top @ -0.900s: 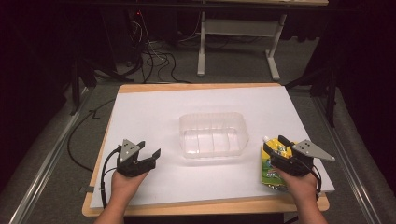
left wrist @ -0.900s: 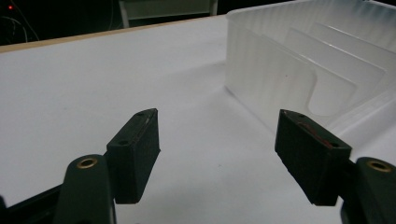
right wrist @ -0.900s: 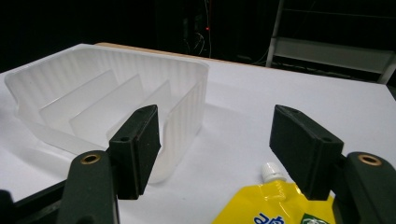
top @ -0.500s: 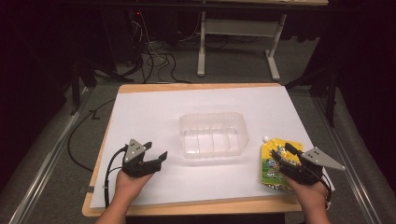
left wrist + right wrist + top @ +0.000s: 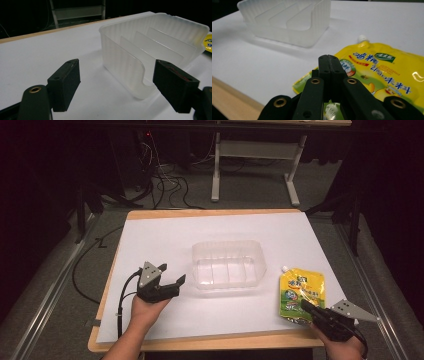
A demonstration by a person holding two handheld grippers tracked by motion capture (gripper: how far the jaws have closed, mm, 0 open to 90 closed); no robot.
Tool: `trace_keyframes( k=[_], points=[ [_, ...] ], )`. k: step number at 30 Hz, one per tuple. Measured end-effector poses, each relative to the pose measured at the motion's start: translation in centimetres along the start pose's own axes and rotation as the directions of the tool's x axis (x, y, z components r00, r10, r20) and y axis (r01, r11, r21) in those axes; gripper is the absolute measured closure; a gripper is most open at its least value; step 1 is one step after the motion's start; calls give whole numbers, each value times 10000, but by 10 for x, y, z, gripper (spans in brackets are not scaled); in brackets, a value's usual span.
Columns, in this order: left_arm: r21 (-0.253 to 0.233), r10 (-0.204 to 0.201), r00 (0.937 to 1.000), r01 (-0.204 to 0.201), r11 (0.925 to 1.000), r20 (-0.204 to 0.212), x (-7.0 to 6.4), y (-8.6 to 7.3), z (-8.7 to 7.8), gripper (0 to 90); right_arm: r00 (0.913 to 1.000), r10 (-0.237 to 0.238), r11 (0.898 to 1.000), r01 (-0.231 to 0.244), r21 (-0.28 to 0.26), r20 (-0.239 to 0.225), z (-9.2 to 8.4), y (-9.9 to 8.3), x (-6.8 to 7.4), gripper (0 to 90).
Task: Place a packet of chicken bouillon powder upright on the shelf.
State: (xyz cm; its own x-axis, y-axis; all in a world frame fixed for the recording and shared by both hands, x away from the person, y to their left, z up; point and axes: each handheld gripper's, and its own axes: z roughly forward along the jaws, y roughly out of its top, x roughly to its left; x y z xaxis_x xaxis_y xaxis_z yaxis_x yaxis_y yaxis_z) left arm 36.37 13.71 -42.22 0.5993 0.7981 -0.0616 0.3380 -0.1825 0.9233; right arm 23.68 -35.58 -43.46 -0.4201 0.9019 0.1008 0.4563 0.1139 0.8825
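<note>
Right gripper view: right gripper (image 5: 329,65) with jaws pressed tight together, nothing between them, tips hanging over the near bottom edge of the yellow pouch (image 5: 387,72). Pouch flat on the white sheet (image 5: 262,65), white cap (image 5: 362,38) pointing away, most of the pouch ahead and to the right of the jaw tips. Clear plastic box (image 5: 294,22) farther off, up and left. High view: pouch (image 5: 302,292) just right of the box (image 5: 227,265), near the table's front right corner; right gripper (image 5: 320,315) at the pouch's bottom edge. Left gripper (image 5: 172,285) near the box's left end, jaws wide apart and empty. Left gripper view: box (image 5: 150,45) just ahead of the spread jaws, not touched
</note>
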Motion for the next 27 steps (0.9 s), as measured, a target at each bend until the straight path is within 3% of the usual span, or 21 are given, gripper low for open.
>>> trace_keyframes(
  k=[3,8,9,15,19,27],
  points=[
    [53,16,9997,-15,10000,-224,4,5,4,219,9998,-90,9997,95,242,-177,-3,-5,3,900],
    [51,-305,9994,306,9995,-181,5,7,12,220,9995,-9,9979,30,642,-331,-8,-13,3,900],
    [33,-303,9994,303,9995,-182,5,8,13,219,9989,72,9954,-27,960,-462,-8,-16,4,900],
    [134,-68,9999,67,9999,82,-1,11,22,219,9976,-110,9862,221,1639,-683,-5,-23,9,900],
    [74,-33,9999,32,10000,105,-1,12,21,219,9980,-124,9745,259,2228,-617,3,-27,10,900],
    [30,-202,9996,203,9998,-187,7,7,8,219,9972,-492,9703,612,2342,-571,20,-20,16,900]
  ],
)
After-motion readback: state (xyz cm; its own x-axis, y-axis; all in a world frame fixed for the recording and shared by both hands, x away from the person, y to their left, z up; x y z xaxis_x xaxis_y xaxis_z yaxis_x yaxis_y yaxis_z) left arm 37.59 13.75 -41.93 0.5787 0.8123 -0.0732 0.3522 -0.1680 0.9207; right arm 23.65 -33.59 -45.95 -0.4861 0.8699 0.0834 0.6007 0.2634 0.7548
